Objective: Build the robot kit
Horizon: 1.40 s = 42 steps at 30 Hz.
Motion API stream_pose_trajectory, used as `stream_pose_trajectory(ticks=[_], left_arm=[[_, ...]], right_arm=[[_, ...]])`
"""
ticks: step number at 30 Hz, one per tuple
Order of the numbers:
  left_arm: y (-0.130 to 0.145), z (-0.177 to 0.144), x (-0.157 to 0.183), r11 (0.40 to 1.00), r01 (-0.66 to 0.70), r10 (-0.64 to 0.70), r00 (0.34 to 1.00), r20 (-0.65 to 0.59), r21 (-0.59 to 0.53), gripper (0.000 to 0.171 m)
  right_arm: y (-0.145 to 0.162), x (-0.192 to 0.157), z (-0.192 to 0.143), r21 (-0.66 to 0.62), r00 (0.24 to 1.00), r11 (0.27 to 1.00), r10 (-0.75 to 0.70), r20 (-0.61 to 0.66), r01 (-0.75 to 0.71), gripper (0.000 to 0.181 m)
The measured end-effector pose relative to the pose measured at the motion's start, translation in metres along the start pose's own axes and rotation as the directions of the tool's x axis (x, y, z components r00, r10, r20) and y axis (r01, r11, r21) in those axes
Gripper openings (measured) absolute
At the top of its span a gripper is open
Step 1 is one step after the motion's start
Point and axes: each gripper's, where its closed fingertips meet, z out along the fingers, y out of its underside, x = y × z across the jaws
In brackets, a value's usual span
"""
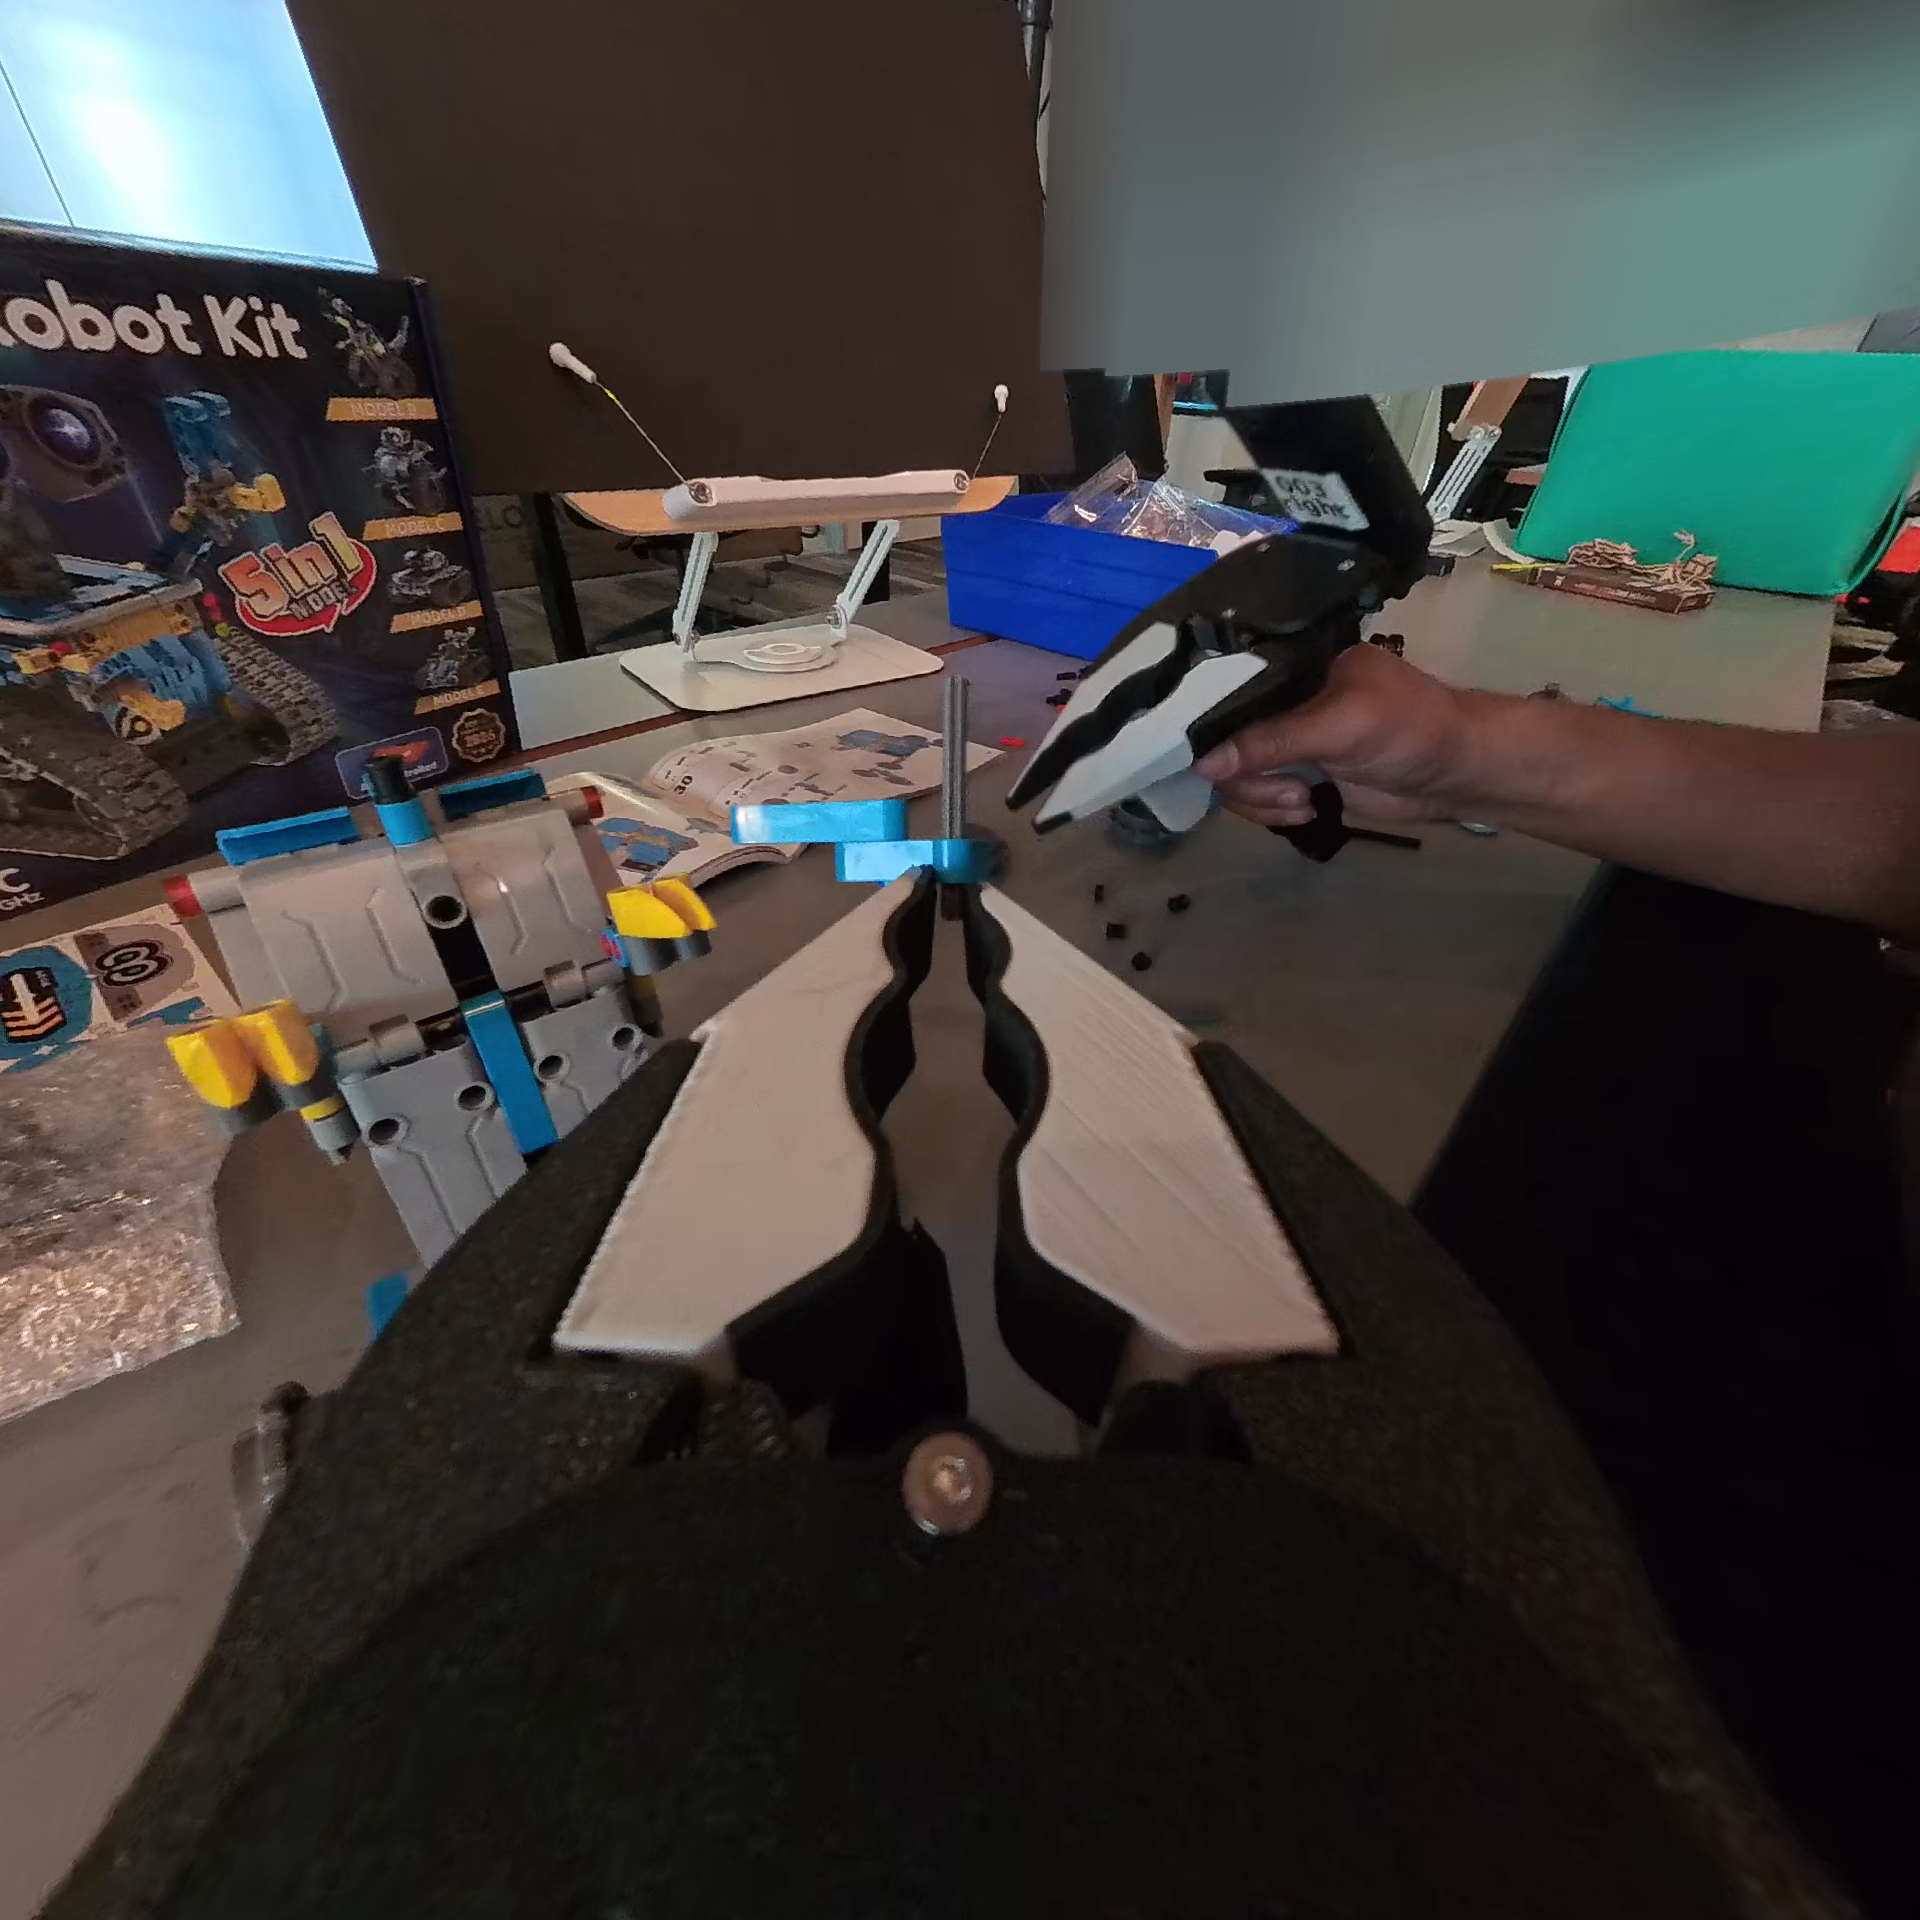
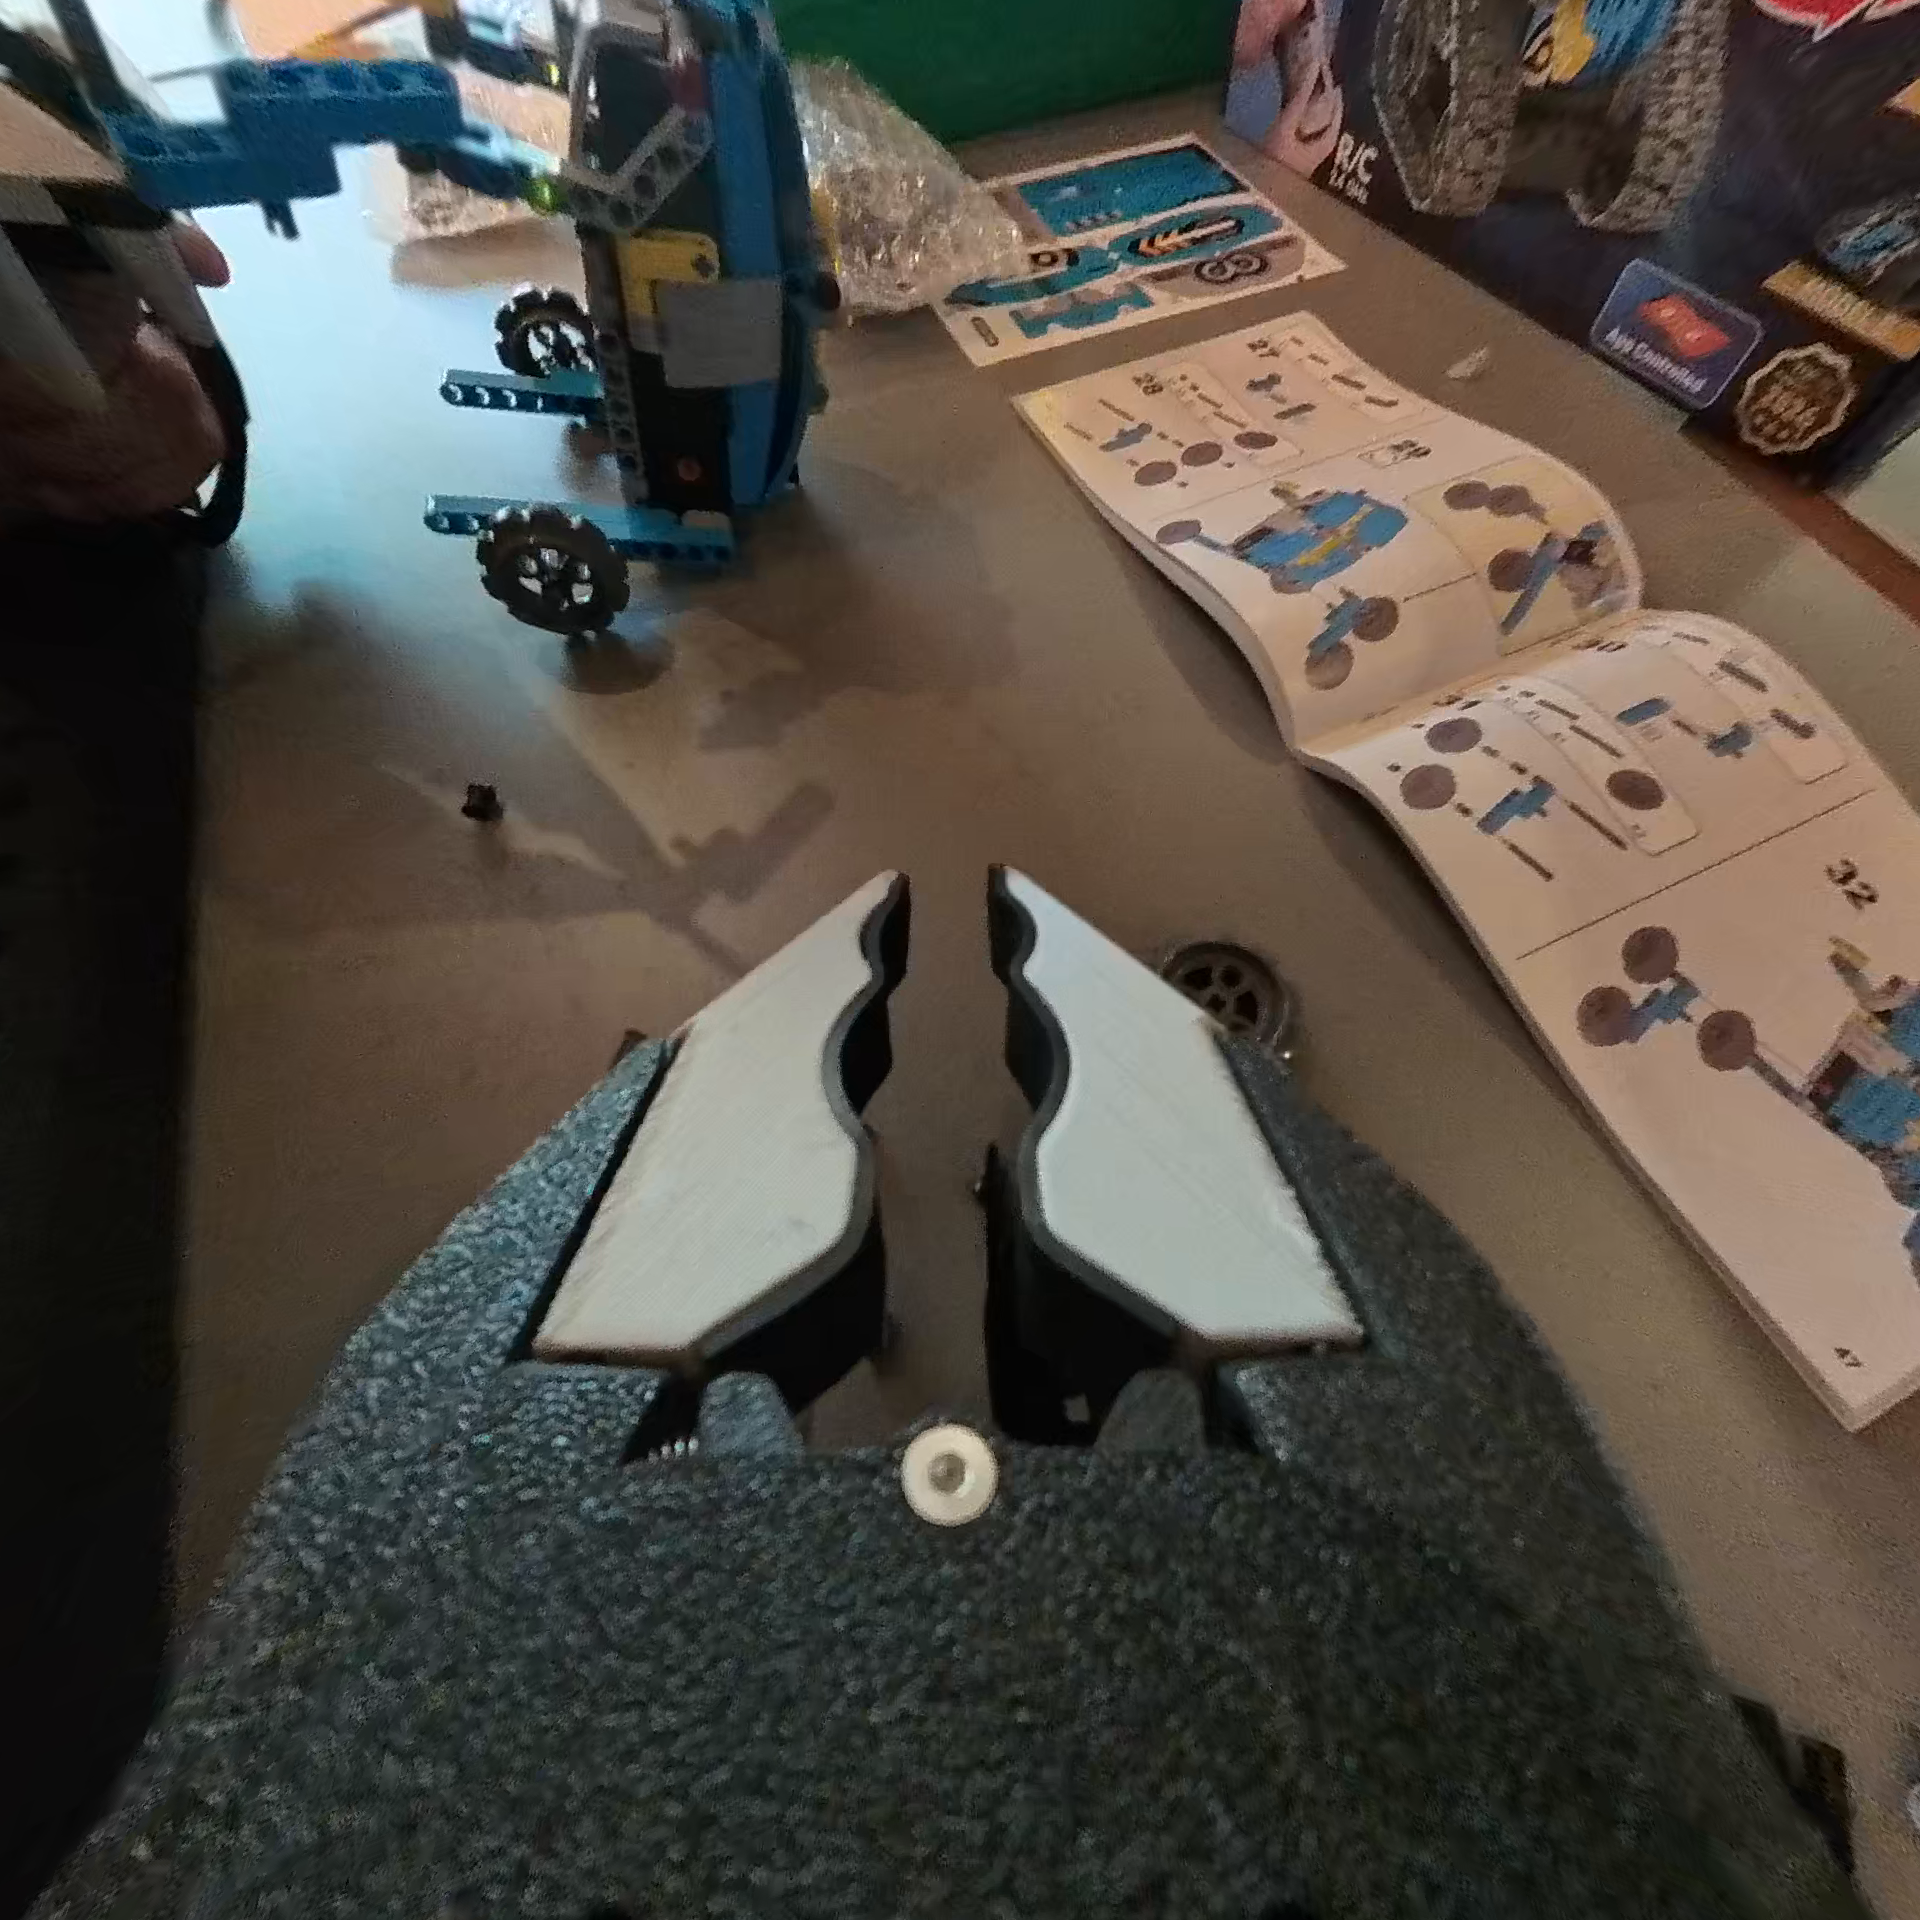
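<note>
My left gripper (image 1: pixel 948 896) is shut on a small blue beam assembly (image 1: pixel 831 840) with a grey axle (image 1: pixel 954 758) standing up from it, held above the table. The same blue assembly shows blurred at the top left of the right wrist view (image 2: pixel 281 125). My right gripper (image 2: pixel 948 894) hovers low over the grey table with its jaws a narrow gap apart and nothing between them. It also shows in the left wrist view (image 1: pixel 1034 816), held by a hand, just right of the axle. A black wheel (image 2: pixel 1226 987) lies beside its right finger.
A grey, blue and yellow robot model (image 1: pixel 416 987) (image 2: pixel 696 312) stands on the table. An open instruction booklet (image 2: pixel 1507 779), sticker sheet (image 2: pixel 1132 249), kit box (image 1: pixel 208 571), bubble wrap (image 1: pixel 94 1195), blue parts bin (image 1: pixel 1060 582), white stand (image 1: pixel 790 582) and loose black pins (image 1: pixel 1132 925) surround it. The gap from one gripper's tips to the other's is roughly 20 cm. From my right tips it is roughly 7 cm to the black wheel (image 2: pixel 1226 987); from my left, 25 cm.
</note>
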Motion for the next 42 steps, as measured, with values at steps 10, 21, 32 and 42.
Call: stream_pose_trajectory(ticks=[10,21,32,42], left_arm=[[-0.006,-0.005,-0.010,0.999,-0.043,0.040,0.993,0.111,0.023,0.004],[-0.008,-0.009,-0.018,0.998,-0.036,0.029,0.987,0.157,0.042,0.004],[-0.010,-0.010,-0.015,0.998,-0.040,0.033,0.989,0.141,0.052,0.004],[-0.009,-0.007,-0.003,0.993,-0.115,0.111,0.986,0.124,0.026,0.004]], right_arm=[[-0.100,0.040,0.013,0.136,0.980,0.971,0.194,0.044,-0.198,0.022],[-0.111,0.071,0.007,0.015,0.960,0.960,0.280,-0.029,-0.280,0.034],[-0.197,0.084,-0.036,0.236,0.927,0.897,0.359,0.104,-0.374,0.033],[-0.114,0.006,-0.034,0.034,0.980,0.999,0.034,0.198,-0.041,0.032]])
